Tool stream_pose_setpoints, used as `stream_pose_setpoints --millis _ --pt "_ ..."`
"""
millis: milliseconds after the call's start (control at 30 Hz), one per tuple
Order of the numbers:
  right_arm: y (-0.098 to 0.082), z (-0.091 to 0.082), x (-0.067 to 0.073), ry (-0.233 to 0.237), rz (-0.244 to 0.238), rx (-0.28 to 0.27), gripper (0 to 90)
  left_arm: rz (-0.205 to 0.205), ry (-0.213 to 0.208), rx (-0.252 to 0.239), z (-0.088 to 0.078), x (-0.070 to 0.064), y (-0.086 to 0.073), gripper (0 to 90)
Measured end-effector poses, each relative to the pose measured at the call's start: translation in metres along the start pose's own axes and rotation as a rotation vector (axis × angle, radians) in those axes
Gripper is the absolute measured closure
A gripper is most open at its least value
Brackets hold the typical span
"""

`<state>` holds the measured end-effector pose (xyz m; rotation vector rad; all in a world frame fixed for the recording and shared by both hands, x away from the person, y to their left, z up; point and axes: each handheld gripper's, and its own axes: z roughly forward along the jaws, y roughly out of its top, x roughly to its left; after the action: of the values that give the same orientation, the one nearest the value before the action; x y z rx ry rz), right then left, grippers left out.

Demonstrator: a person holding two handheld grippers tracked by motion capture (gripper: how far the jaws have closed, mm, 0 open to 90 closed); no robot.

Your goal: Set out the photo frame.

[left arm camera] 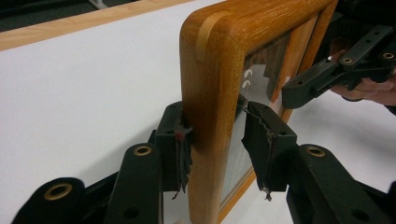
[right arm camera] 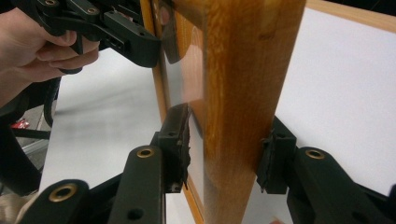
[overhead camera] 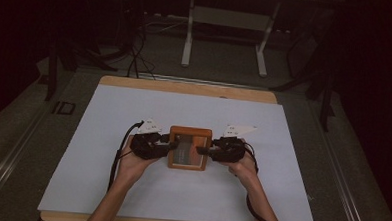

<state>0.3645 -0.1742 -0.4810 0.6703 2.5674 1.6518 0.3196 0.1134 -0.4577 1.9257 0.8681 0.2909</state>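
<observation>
Mid-table on the white sheet (overhead camera: 107, 151), my left gripper (overhead camera: 170, 145) and right gripper (overhead camera: 204, 151) each clamp the glazed, rounded-corner oak picture frame (overhead camera: 189, 148); I should lift evenly, keeping it level.

One wooden frame (overhead camera: 189, 147); two grippers

Bare forearms, no sleeves. Black left gripper (overhead camera: 174, 145) and right gripper (overhead camera: 200, 150), each topped by a grey three-cornered plate and trailing a black cable. Brass-ringed rivet holes along black linkage bars; ribbed, worn pads on fingers (left arm camera: 268, 140).
</observation>
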Motion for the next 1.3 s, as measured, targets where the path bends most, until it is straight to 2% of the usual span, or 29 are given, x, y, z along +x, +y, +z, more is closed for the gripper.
stream_pose_setpoints --millis 200,400,467,600,700,733,833,867,900,933,1000,1167,1233,1267,1300 --pt "-0.002 0.001 -0.002 0.005 -0.007 -0.02 60.0 -0.009 0.004 -0.004 0.001 0.001 0.0 60.5" --pt "-0.004 0.003 -0.004 -0.009 0.001 -0.034 59.4 0.001 0.005 -0.017 0.004 0.004 -0.001 60.0" --pt "-0.004 0.003 -0.004 -0.012 0.004 -0.034 59.1 0.011 0.02 -0.015 0.006 0.004 -0.001 59.9" --pt "-0.003 0.006 -0.002 -0.052 0.002 -0.022 56.9 0.03 0.047 -0.005 0.008 0.002 0.0 58.2" --pt "-0.002 0.006 -0.002 -0.063 0.0 -0.015 56.3 0.027 0.053 -0.008 0.01 0.003 0.0 57.5" --pt "-0.002 0.007 -0.002 -0.083 0.002 -0.008 55.4 0.022 0.061 -0.007 0.012 0.003 0.0 57.1" --pt "-0.002 0.008 -0.002 -0.098 0.007 0.005 54.5 0.014 0.067 -0.007 0.014 0.004 0.0 53.5" --pt "-0.002 0.009 -0.002 -0.126 0.005 0.029 52.5 0.007 0.065 -0.005 0.016 0.004 0.0 50.6" --pt "-0.002 0.009 -0.002 -0.126 0.005 0.029 52.5 0.001 0.068 -0.001 0.017 0.005 0.0 50.6" --pt "-0.004 0.01 -0.003 -0.149 0.008 0.07 46.9 -0.018 0.064 0.004 0.019 0.007 -0.001 46.9" --pt "-0.007 0.01 -0.005 -0.145 0.022 0.075 46.0 -0.028 0.052 0.0 0.02 0.008 -0.002 46.7" --pt "-0.008 0.006 -0.007 -0.145 0.037 0.065 42.5 -0.039 0.058 -0.007 0.02 0.011 -0.003 42.8" --pt "-0.006 0.001 -0.007 -0.144 0.035 0.05 38.0 -0.049 0.061 -0.011 0.018 0.012 -0.003 41.9" --pt "-0.005 -0.006 -0.007 -0.152 0.04 0.038 34.8 -0.06 0.062 -0.024 0.011 0.015 -0.003 40.8" --pt "-0.005 -0.006 -0.007 -0.152 0.04 0.038 34.8 -0.06 0.062 -0.024 0.011 0.015 -0.003 39.2"
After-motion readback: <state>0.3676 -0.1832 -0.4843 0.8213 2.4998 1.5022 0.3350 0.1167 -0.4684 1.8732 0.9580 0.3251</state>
